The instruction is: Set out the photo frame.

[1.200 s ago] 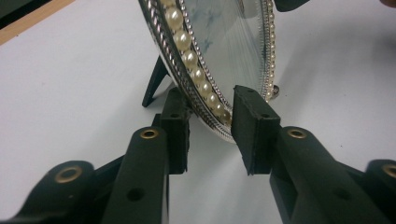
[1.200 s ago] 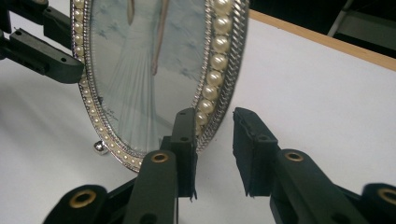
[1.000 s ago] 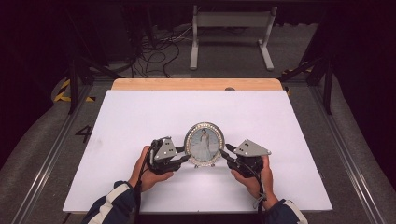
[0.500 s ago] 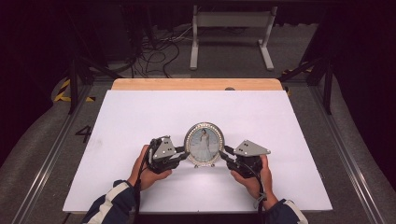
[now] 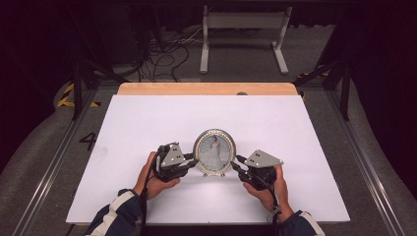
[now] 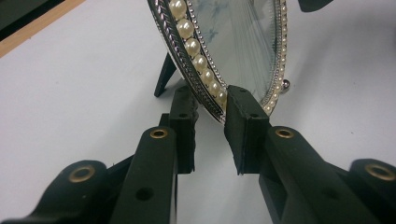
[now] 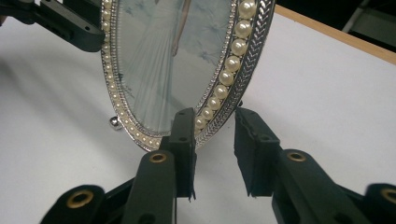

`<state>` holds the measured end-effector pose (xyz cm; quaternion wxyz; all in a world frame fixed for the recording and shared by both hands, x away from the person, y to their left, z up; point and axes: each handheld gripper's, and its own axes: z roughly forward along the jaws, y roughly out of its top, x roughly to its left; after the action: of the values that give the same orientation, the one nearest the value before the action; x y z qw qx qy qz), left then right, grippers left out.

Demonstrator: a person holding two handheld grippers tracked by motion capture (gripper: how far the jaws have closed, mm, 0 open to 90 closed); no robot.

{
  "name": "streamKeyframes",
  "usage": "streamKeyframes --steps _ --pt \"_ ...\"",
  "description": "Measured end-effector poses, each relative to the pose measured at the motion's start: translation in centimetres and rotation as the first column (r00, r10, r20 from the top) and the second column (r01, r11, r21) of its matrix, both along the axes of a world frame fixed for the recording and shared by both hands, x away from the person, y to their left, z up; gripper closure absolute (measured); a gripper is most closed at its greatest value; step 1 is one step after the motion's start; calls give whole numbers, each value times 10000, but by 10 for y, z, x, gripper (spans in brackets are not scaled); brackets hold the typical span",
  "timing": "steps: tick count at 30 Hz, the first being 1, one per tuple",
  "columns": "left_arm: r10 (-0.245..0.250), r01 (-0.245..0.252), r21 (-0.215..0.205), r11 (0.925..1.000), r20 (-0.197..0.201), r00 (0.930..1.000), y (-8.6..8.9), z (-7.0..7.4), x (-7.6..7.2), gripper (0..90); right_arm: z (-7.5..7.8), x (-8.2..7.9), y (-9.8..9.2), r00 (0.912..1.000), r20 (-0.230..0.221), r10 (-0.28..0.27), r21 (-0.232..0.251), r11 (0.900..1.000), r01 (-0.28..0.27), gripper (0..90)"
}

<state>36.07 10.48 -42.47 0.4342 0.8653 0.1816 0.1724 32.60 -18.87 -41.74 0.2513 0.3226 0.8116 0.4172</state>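
High view: an oval picture frame stands upright near the front middle of the white tabletop, facing the person, with the left gripper at its left edge and the right gripper at its right edge. Holding it from both sides at the lower rim likely steadies it on its stand. A bare wooden strip runs along the table's far edge; beyond it lie grey carpet, a tangle of cables and a white metal stand against a dark background. Left gripper view: the jaws are narrow and straddle the frame's pearl-trimmed rim low down; the right-hand pad touches the rim's front, the other sits behind it, and they have just been closing, so I read this as a grip on the frame. A dark back leg props the frame on the tabletop. Right gripper view: the jaws are also narrow, around the frame's opposite lower rim; the left-hand pad lies on the pearl edge, while a small gap shows before the other pad, and they have just opened slightly. Grip here looks loose.
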Motion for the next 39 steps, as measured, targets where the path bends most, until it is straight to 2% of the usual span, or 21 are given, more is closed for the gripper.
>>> streamKeyframes --steps 2,4,7,12,13,18,21,24,31,36,39 --pt "-84 84 71 9999 78 9999 2 0 -2 729 0 -1 -1 10000 36 88 -19 10000 -88 680" --pt "-87 87 -22 10000 50 9999 6 0 -5 708 2 -2 -5 9999 115 125 -231 9997 -122 673" --pt "-70 70 0 10000 293 9995 15 2 -12 674 3 -4 -13 9997 108 223 -101 9997 -221 624" --pt "11 -15 83 10000 454 9990 31 2 -20 656 3 -10 -23 9993 225 284 -384 9989 -276 565" --pt "11 -15 83 10000 454 9990 31 2 -20 620 3 -10 -23 9993 225 284 -384 9989 -276 565" --pt "478 -488 174 9987 558 9973 46 -3 -27 566 2 -16 -32 9993 373 87 -753 9971 -58 471" --pt "564 -578 252 9980 527 9970 52 -7 -30 527 0 -18 -37 9990 424 -118 -858 9962 154 414" --pt "697 -709 247 9972 462 9965 56 -9 -31 468 -3 -21 -42 9987 449 -227 -925 9954 268 398" --pt "943 -954 391 9947 298 9951 70 -15 -35 404 -6 -26 -51 9971 564 -501 -906 9944 551 378" --pt "980 -1004 601 9931 424 9943 79 -18 -39 348 -8 -28 -58 9961 603 -636 -837 9941 686 359" --pt "1232 -1253 585 9904 386 9916 89 -20 -40 291 -11 -29 -65 9955 556 -771 -844 9931 816 359"
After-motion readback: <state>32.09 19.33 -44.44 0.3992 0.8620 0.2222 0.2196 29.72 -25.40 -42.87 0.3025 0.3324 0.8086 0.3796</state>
